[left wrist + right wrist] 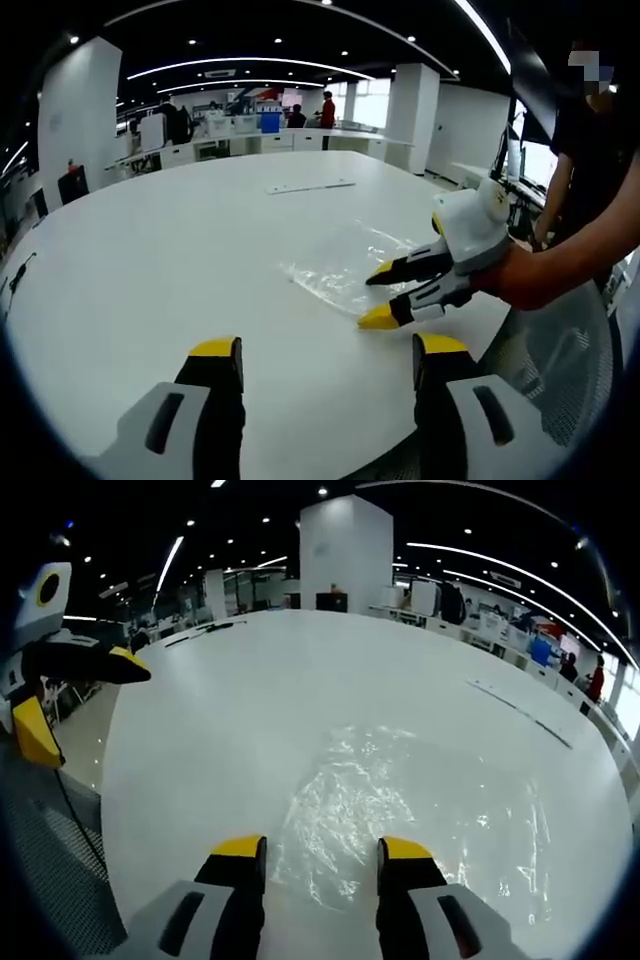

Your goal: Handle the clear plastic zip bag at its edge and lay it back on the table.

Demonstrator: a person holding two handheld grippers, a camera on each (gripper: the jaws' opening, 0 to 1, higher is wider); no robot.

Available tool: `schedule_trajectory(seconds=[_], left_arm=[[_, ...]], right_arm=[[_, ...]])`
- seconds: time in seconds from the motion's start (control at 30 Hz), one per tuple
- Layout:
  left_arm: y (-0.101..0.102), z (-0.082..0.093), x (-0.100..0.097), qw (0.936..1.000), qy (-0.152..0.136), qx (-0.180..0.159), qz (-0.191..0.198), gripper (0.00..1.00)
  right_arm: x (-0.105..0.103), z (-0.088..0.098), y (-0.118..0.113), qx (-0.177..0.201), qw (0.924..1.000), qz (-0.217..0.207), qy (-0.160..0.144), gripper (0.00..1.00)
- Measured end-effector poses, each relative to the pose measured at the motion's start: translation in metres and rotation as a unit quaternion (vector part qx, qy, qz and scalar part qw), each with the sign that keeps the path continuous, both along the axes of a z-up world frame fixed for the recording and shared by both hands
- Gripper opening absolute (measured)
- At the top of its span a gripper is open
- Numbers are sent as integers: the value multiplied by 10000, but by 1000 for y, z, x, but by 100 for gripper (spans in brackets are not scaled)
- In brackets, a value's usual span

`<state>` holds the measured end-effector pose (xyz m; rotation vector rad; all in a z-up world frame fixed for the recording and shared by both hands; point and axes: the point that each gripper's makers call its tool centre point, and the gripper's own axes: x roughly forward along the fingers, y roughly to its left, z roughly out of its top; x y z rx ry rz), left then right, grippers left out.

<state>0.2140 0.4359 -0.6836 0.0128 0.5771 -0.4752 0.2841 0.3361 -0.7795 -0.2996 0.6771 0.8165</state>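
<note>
Nearest the lens in the left gripper view, the left tongs (328, 352) stand wide and hold nothing, hanging over bare white surface (170, 260) at its near edge. Just beyond and to the right, the right tongs (379, 295) reach in from a person's hand (530, 275), jaws parted, yellow tips low at the near-right border of the clear plastic zip bag (345, 262). Whether the lower tip touches the film cannot be told. The bag lies flat and crumpled, near the right rim of the surface.

From the right gripper view, the right tongs (322, 847) are likewise apart and empty, with the bag's glinting wrinkles (360, 800) between and ahead of the tips. At far left of that view the left tongs (85, 700) hang off the surface's edge.

The step in hand looks like taking the bag's edge. To do it well, I would keep the right tongs shallow, slide one jaw under the border so only the rim is pinched, and close gently, since the thin film may slip or bunch. The left tongs could press the bag's other side to stop it skating.

Farther off lies a long pale strip (310, 186), and beyond it stand desks and people.
</note>
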Motion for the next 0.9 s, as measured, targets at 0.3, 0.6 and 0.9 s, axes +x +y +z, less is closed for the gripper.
schedule_trajectory(seconds=[0.3, 0.6, 0.9], left_arm=[[0, -1, 0, 10000, 33, -16, -13, 65], [0, -3, 0, 10000, 43, -14, -19, 63], [1, -5, 0, 10000, 43, 23, -19, 63]], right_arm=[[1, -1, 0, 4, 10000, 64, 7, 28], [-4, 2, 1, 69, 9999, 91, 119, 8], [-4, 0, 2, 0, 9997, 226, 132, 0]])
